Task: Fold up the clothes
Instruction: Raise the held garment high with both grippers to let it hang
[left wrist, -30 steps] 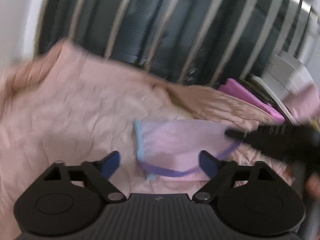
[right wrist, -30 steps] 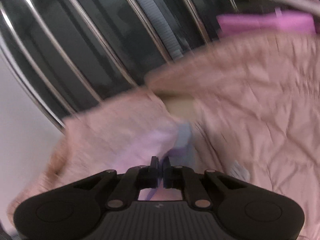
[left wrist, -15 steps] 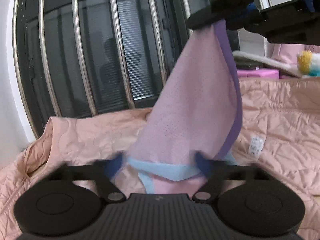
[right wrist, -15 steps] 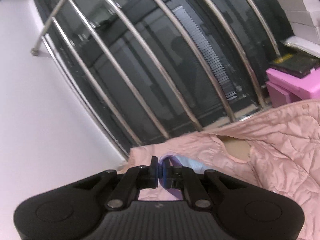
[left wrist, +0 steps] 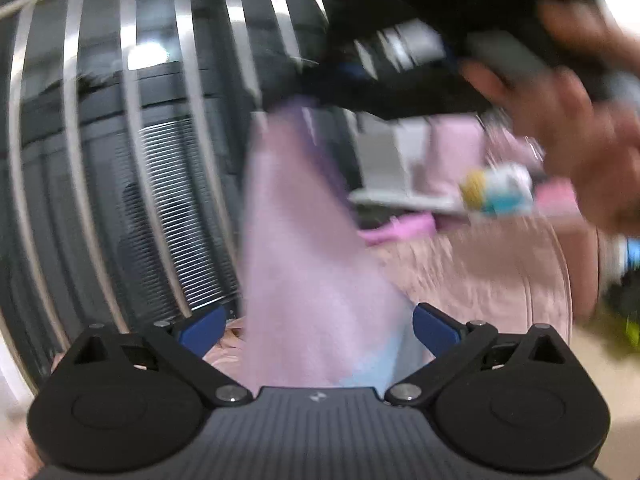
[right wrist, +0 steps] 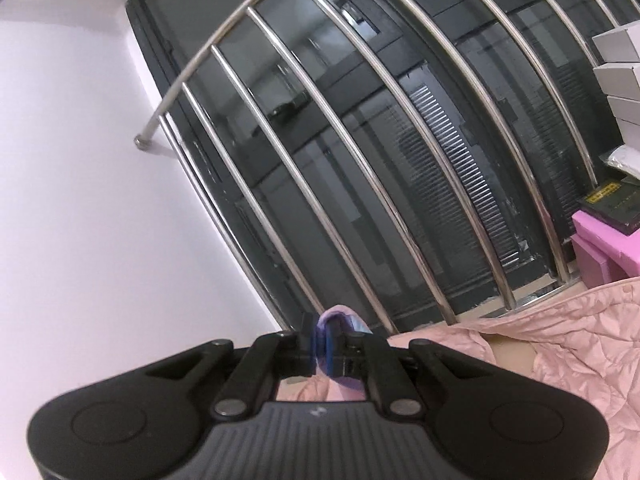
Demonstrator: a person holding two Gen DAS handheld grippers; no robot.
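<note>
The setting is a lived-in room of a home, most likely a bedroom beside a window. A wide dark window (right wrist: 400,168) fills the far wall, guarded by a curved grille of polished steel bars (right wrist: 328,128) fixed into a plain white wall (right wrist: 80,184). Below it spreads a pink quilted bedcover (right wrist: 560,344), crumpled as bedding would be. To the right, household storage piles up: pink boxes (right wrist: 604,248) with a dark book-like item (right wrist: 612,200) on top, and a stack of pale grey boxes (right wrist: 620,80) above them. The left wrist view is blurred but shows the same bars and bedding.
</note>
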